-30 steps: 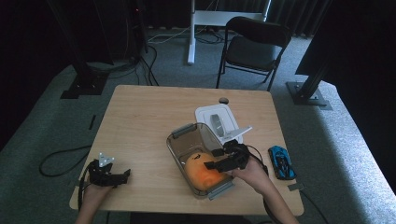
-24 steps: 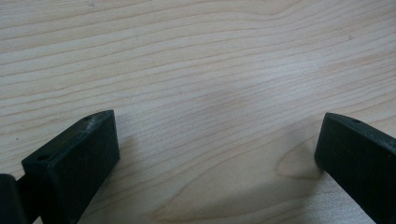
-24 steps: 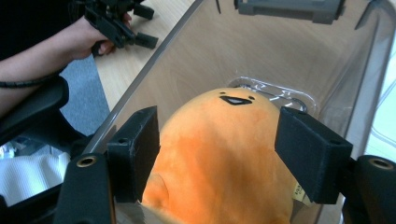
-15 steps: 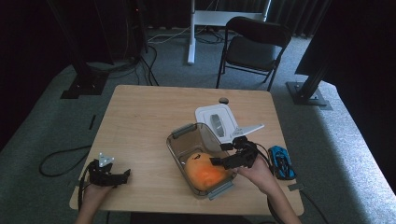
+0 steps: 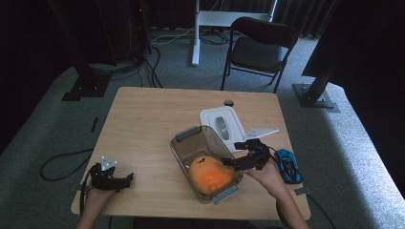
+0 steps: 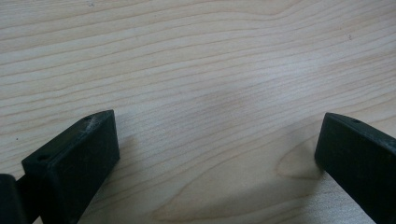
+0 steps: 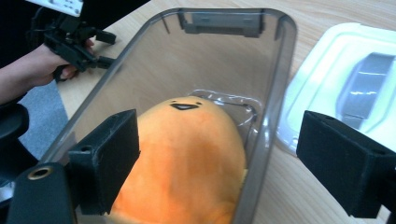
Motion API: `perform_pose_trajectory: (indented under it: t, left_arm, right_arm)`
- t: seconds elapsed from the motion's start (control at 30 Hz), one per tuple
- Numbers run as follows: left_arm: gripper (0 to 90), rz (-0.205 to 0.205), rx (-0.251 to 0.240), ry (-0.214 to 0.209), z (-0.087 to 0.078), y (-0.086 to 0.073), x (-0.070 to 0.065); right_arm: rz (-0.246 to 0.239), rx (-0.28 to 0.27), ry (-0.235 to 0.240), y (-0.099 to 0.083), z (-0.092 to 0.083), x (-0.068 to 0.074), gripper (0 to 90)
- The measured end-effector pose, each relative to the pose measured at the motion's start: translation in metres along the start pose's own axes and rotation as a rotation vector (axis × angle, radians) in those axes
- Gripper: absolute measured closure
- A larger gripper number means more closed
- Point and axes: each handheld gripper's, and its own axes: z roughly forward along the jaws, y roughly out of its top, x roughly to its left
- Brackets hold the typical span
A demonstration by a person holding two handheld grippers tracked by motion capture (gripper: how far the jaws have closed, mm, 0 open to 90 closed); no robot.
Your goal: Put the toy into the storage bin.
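Jaws of the right gripper point(image 5: 228, 163) are set wide apart, having just been opening, and no object is pressed by them; one jaw is seen over the orange plush toy point(image 7: 182, 158) and the other outside the bin wall. Jaws of the left gripper point(image 5: 128, 178) are likewise spread, with bare wood between them point(image 6: 219, 140), at the near left corner of the counter.

Support is given by a light wood-grain counter point(image 5: 143, 124), square in outline, set on grey carpet point(image 5: 43, 143). A black folding chair point(image 5: 260, 50) and a white desk frame point(image 5: 197, 28) are placed beyond the far edge, with dark stands and cables at the far left.

A clear, smoke-tinted plastic storage bin point(image 5: 187, 143) with grey latches is placed right of centre on the counter, uncovered. The orange plush toy point(image 5: 211, 174), marked with a small black face, is lodged in the near end of the bin. The white lid point(image 5: 210, 119) with a grey handle is laid flat just beyond the bin, touching or nearly touching it. A blue toy car point(image 5: 289, 165) is located near the right edge of the counter.
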Motion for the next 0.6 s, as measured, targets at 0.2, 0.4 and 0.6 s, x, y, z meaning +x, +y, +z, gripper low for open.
perform_pose_trajectory:
  t: [0.2, 0.4, 0.6]
  left_arm:
    - [0.2, -0.002, -0.002, 0.0, 0.0, 0.0, 0.0]
    - [0.2, 0.001, 0.001, 0.0, 0.0, 0.0, 0.0]
    - [0.2, 0.001, 0.001, 0.0, 0.0, 0.0, 0.0]
  right_arm:
    - [0.023, -0.029, -0.057, -0.006, -0.005, -0.009, 13.5]
    - [0.039, -0.042, -0.112, -0.014, -0.011, -0.017, 13.9]
    - [0.062, -0.05, -0.149, -0.024, -0.015, -0.027, 14.3]
